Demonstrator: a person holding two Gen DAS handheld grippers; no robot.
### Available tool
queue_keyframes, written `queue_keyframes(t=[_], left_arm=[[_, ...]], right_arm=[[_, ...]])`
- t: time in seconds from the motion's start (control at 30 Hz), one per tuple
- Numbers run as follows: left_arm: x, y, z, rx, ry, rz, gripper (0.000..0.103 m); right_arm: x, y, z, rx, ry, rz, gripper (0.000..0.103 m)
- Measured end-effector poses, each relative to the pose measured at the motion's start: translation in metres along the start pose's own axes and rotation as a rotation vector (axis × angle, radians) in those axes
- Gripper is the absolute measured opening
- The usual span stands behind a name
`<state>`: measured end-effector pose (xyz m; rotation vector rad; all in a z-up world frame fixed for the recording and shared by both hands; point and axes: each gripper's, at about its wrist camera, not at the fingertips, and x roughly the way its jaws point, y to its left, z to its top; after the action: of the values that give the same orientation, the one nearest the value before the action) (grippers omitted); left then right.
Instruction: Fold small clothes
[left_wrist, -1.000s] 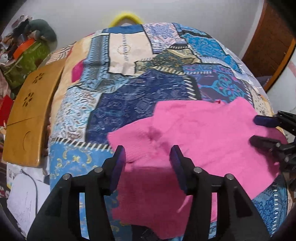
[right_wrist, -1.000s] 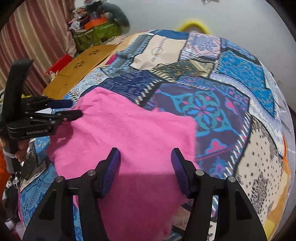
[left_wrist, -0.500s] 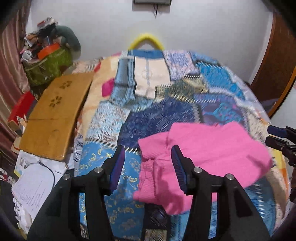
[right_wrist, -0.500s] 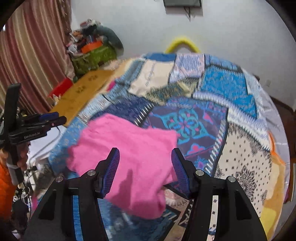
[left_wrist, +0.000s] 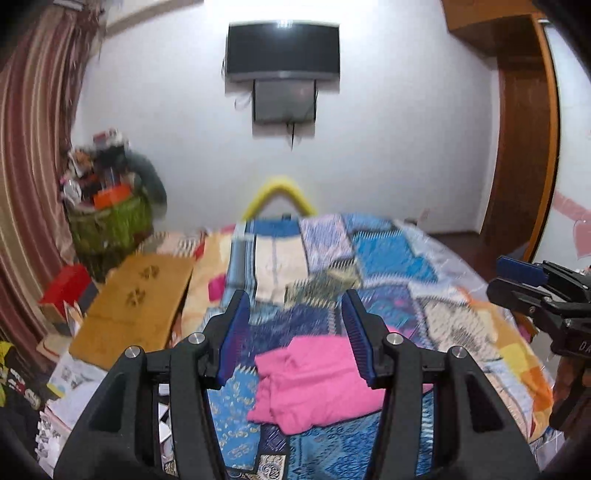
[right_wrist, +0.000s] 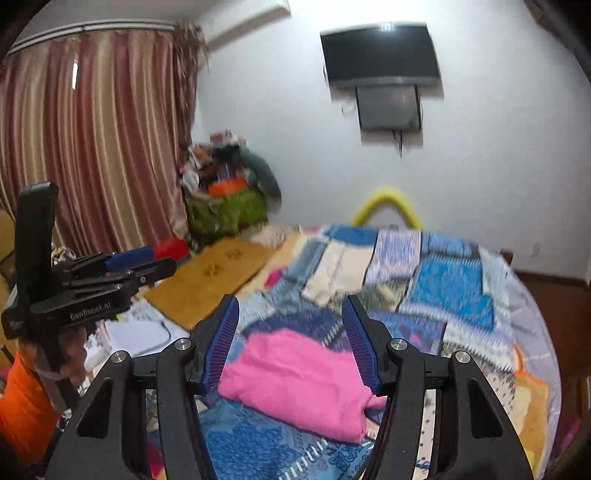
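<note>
Both wide and empty, left claw (left_wrist: 293, 328) and right claw (right_wrist: 290, 332); below and ahead on the bed (left_wrist: 461, 321), equally near, pink garment (left_wrist: 317, 376), long axis crosswise.

Left gripper: black two-finger gripper with blue ribbed pads (left_wrist: 293, 332), jaws standing apart, nothing between the pads, held in the air and angled slightly downward.
Left gripper seen from the right wrist view: its side profile (right_wrist: 147, 264) sits at the left edge, fingers pointing rightward.
Left hand: hand (right_wrist: 72, 354) wrapped around the black handle below the gripper body, with an orange sleeve (right_wrist: 22, 402) at the wrist.
Right gripper: matching black gripper with blue ribbed pads (right_wrist: 290, 338), jaws apart, gripping nothing, tilted slightly downward.
Right gripper seen from the left wrist view: at the right edge (left_wrist: 506, 278), fingers pointing leftward.
</note>
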<state>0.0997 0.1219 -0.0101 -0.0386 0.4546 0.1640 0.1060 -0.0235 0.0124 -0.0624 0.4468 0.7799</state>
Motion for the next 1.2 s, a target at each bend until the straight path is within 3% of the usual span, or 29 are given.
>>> queue_keyframes(t=[0.27,0.43,0.57,0.7,0.87,1.2], left_arm=[[-0.055,-0.028,0.001,0.022,-0.163,0.001,0.053],[-0.070,-0.030,-0.007,-0.021,-0.206,-0.010,0.067],[-0.079,-0.031,-0.012,-0.033,-0.238,0.000,0.081],[-0.081,-0.032,-0.016,-0.031,-0.241,0.016,0.096],[-0.082,-0.034,-0.022,-0.036,-0.233,0.021,0.101],[-0.082,-0.039,-0.026,-0.024,-0.236,0.033,0.102]], right_arm=[[-0.050,0.030,0.002,-0.029,-0.154,-0.042,0.056],[-0.062,0.034,-0.005,0.002,-0.179,-0.062,0.063],[-0.062,0.030,-0.009,0.026,-0.181,-0.093,0.080],[-0.064,0.027,-0.010,0.036,-0.182,-0.125,0.086],[-0.069,0.030,-0.012,0.026,-0.185,-0.150,0.099],[-0.073,0.031,-0.015,0.023,-0.185,-0.186,0.102]])
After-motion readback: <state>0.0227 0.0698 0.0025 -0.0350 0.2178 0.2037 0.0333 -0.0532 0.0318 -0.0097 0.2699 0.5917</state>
